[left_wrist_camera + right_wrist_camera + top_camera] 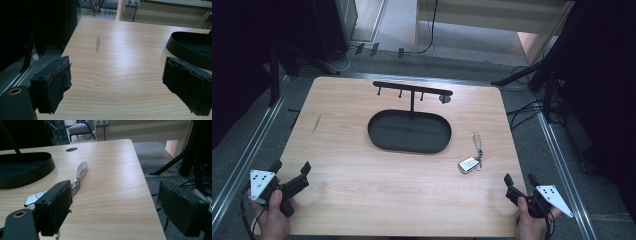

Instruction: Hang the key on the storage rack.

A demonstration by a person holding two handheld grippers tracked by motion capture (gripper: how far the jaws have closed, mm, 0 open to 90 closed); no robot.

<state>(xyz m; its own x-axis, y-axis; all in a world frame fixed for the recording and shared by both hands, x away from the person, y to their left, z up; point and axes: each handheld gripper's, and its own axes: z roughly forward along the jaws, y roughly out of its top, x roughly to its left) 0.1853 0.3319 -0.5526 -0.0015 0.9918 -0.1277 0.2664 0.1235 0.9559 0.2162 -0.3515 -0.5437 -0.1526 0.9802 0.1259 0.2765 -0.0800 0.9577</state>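
Pale wood grain covers the table (362, 200), on which a key fob (468, 164) is laid flat at about four o'clock from the black tray (409, 131), well apart from its rim, with its strap (477, 142) stretched away toward twelve o'clock. From the tray's far edge a post rises to a hook bar (412, 89) fitted with small pegs, so the fob is judged to be meant for hanging there or for dropping into the tray; the loose strap is left outstretched where a peg could be threaded through it. The right gripper (520, 180) is held low at the table's five o'clock corner, its jaws spread wide with nothing between them, and it is the nearer of the two to the fob, which is seen in the right gripper view just past the left-hand jaw at about ten o'clock (37, 197). That placement is judged to be a ready stance before a reach. The left gripper (289, 167) is parked at the seven o'clock corner, its jaws likewise set wide and empty over bare wood, with the tray's wall (185, 53) seen at two o'clock in its own view; it is kept clear, probably so the middle is left free.
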